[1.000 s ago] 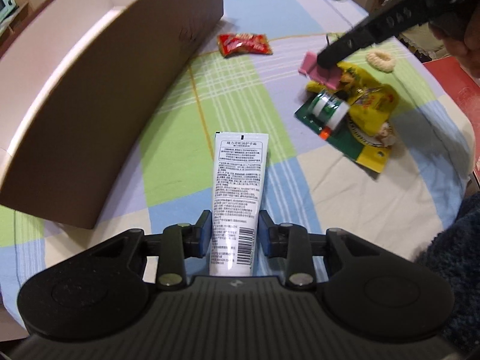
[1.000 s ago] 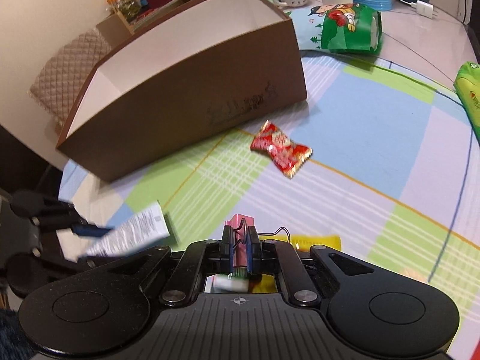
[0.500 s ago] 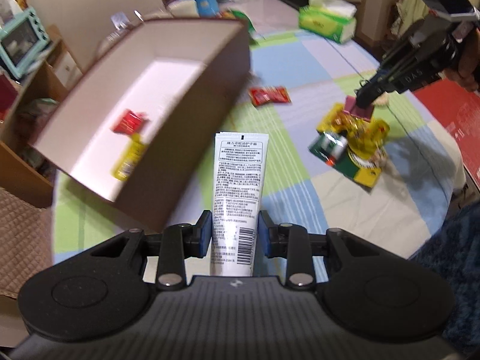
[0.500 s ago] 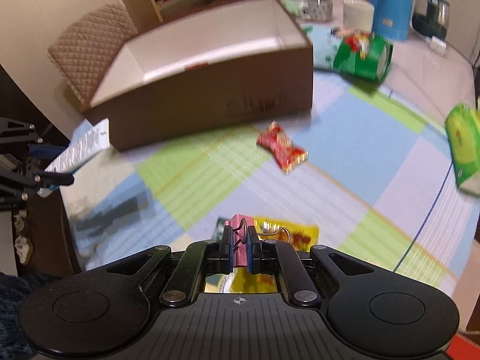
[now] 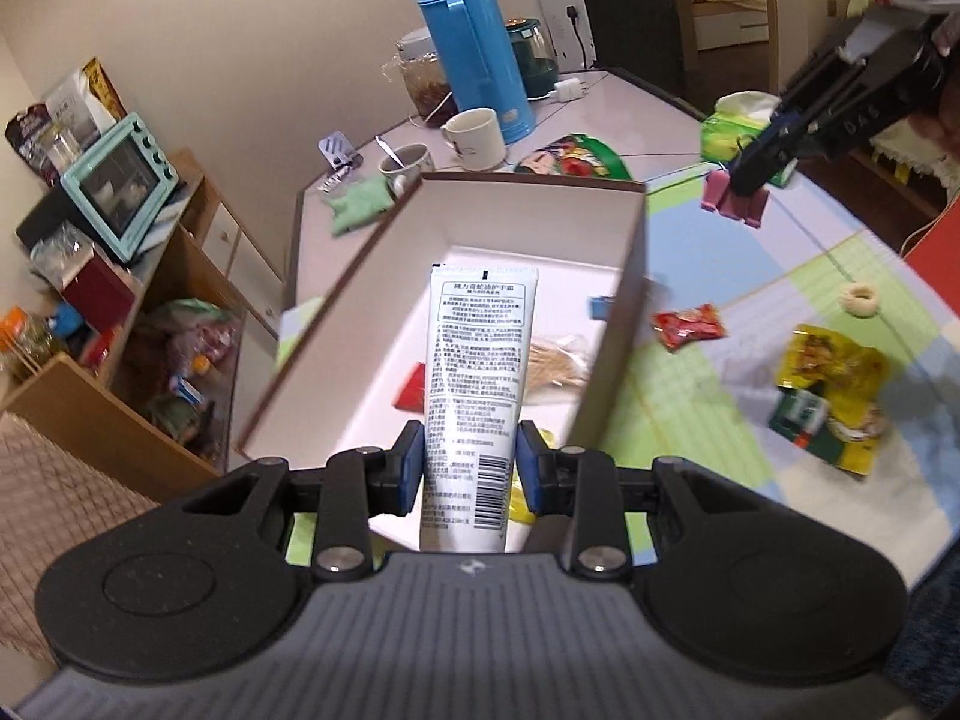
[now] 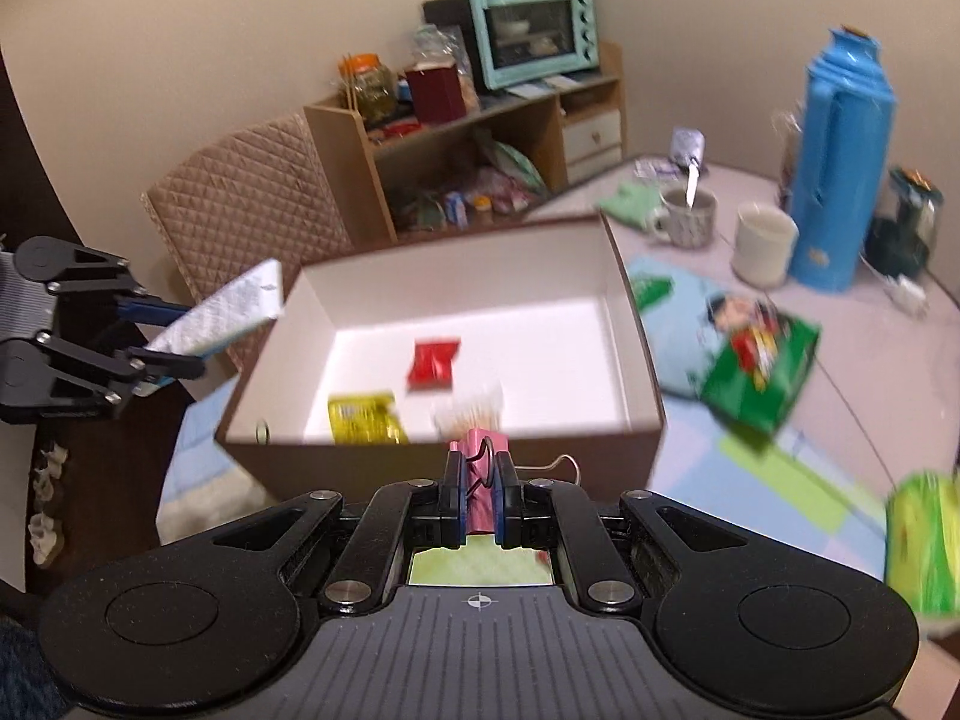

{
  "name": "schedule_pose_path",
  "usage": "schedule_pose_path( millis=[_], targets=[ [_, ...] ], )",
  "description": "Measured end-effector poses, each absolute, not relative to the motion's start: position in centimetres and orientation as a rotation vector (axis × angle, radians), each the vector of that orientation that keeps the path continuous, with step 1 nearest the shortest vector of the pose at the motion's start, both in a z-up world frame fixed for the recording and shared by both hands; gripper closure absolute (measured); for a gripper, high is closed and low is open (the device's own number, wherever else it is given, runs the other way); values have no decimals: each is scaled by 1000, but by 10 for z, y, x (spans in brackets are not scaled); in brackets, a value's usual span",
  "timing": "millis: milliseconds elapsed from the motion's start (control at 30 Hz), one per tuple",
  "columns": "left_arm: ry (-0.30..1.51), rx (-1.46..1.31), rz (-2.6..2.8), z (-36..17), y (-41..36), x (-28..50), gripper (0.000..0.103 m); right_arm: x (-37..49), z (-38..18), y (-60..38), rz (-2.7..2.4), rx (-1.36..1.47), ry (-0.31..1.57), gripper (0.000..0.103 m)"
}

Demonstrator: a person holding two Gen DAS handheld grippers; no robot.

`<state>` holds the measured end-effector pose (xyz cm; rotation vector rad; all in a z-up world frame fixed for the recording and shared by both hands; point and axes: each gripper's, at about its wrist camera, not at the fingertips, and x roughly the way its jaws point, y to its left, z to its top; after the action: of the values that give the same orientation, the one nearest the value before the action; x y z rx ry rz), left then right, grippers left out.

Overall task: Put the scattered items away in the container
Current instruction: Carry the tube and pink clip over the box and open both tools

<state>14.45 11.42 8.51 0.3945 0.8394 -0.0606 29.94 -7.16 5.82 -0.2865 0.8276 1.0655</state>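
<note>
Gripping white tube, left tongs above box.

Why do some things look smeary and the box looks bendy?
Right wrist view: the green tissue pack and green snack bag are smeared by motion blur, while the pink binder clip is sharp. Left wrist view: the fisheye lens bends the cardboard box walls; the white tube is crisp.

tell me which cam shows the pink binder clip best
The left wrist view: the pink binder clip hangs whole and unobstructed from the right gripper. In the right wrist view the clip is mostly hidden between that gripper's pads.
</note>
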Motion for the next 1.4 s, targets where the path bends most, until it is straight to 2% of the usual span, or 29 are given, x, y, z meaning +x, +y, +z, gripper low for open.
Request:
schedule_pose_path(
  millis=[333,600,833,1133,1200,1233,1267,1300,1333,1400],
  targets=[
    [895,433,-106,65,149,222,75,348,47,25,1097,-389,850,97],
    [974,478,-187,27,168,280,75,388,-1,82,1078,-473,938,97],
    [1064,510,-262,-20,177,335,75,427,-53,109,1003,-478,1062,97],
    [1106,504,-299,-56,180,382,72,454,-80,115,891,-462,1079,96],
    [1096,491,-289,-58,182,385,61,454,-81,112,895,-452,1085,96],
    [1091,481,-285,-58,183,386,51,453,-82,110,896,-446,1088,96],
    [1087,467,-284,-57,184,385,46,452,-82,109,893,-438,1089,91],
    [1082,453,-283,-55,185,384,45,451,-82,108,888,-429,1088,58],
    [1077,442,-279,-54,186,383,42,449,-80,106,893,-414,1085,35],
    [1068,430,-267,-50,186,381,40,442,-76,100,917,-375,1076,34]
  ],
)
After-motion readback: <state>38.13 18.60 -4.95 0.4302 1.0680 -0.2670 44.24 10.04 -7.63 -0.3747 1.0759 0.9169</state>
